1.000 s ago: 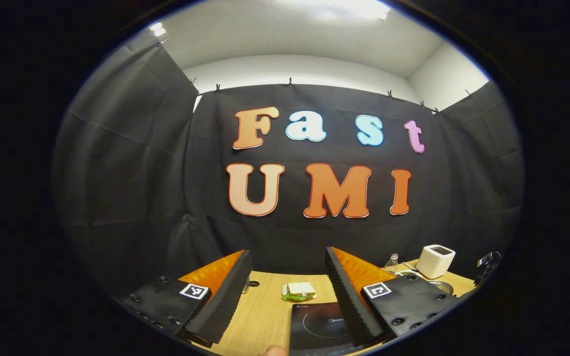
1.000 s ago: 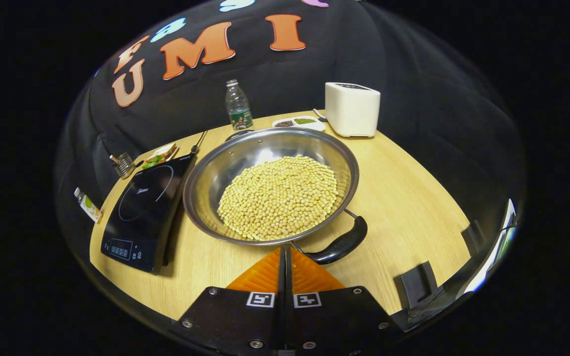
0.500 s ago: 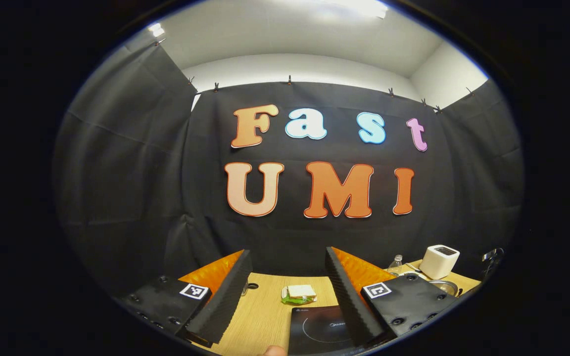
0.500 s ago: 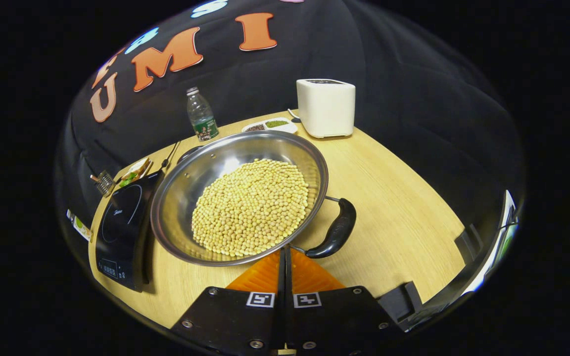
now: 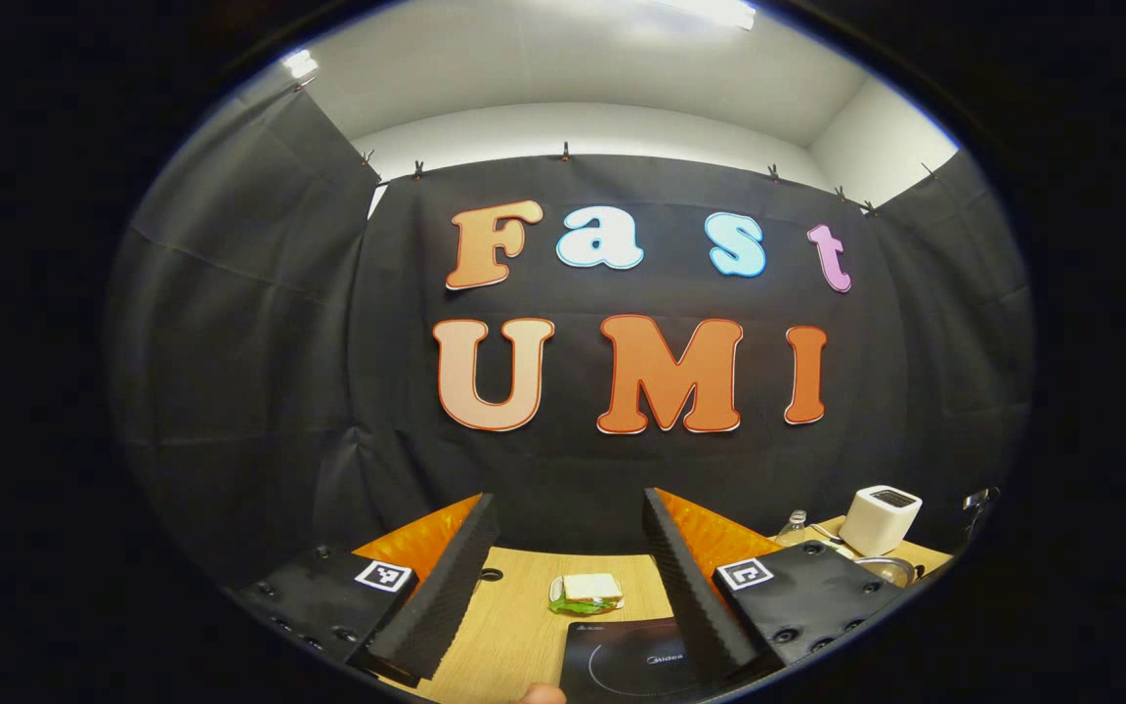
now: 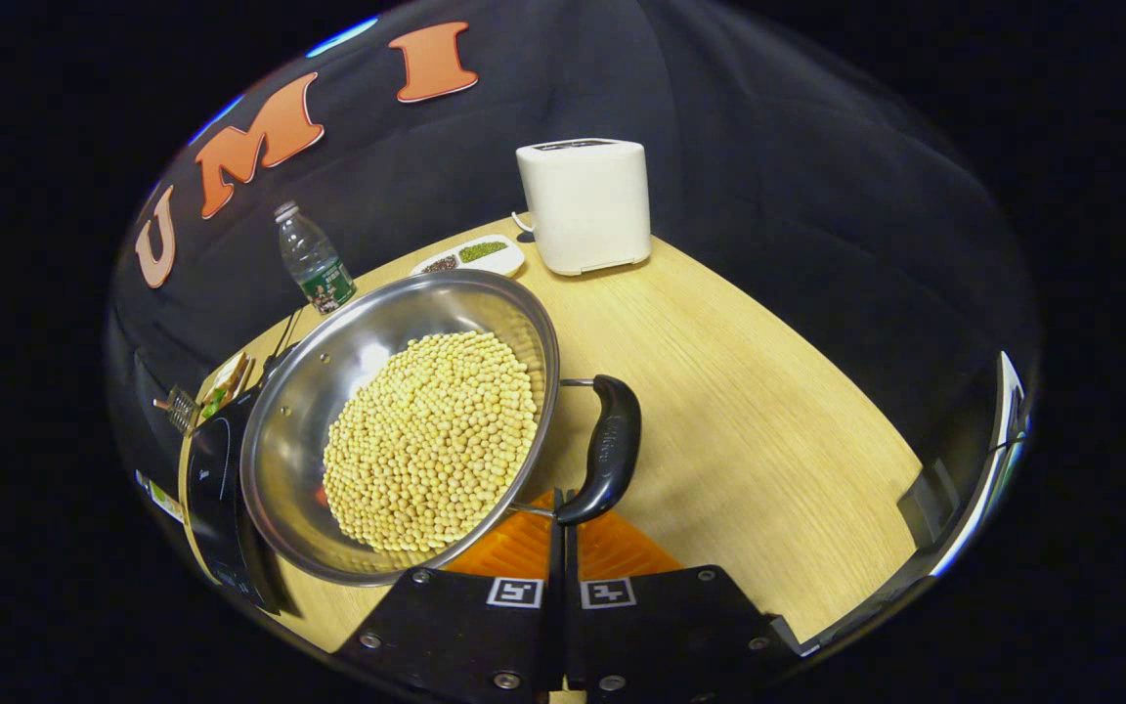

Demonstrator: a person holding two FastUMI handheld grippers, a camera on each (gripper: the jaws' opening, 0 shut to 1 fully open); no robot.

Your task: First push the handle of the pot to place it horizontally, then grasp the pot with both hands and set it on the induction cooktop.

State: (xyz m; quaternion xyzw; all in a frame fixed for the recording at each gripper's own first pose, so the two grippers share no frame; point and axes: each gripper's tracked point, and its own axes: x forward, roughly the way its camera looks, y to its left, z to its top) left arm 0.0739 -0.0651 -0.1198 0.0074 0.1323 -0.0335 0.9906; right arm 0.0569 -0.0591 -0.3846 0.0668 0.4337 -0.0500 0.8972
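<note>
Right gripper view: right gripper (image 6: 563, 508) fingers pressed together — empty, tips at the black handle (image 6: 605, 448), evidently for pushing it. Pot (image 6: 407, 430) of beans sits centre-left, beside induction cooktop (image 6: 216, 489). Left gripper (image 5: 563, 562), fingers apart, waits above the table (image 5: 514, 611).

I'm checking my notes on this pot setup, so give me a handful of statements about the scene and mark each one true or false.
1. The pot holds pale yellow beans. True.
2. The right gripper has its fingers spread wide. False: they are closed together, tips at the pot's black handle.
3. The left gripper is open, with nothing between its fingers. True.
4. The pot sits centred on the induction cooktop. False: it stands on the wooden table, beside the cooktop.
5. The white appliance lies on its side. False: it stands upright.
</note>
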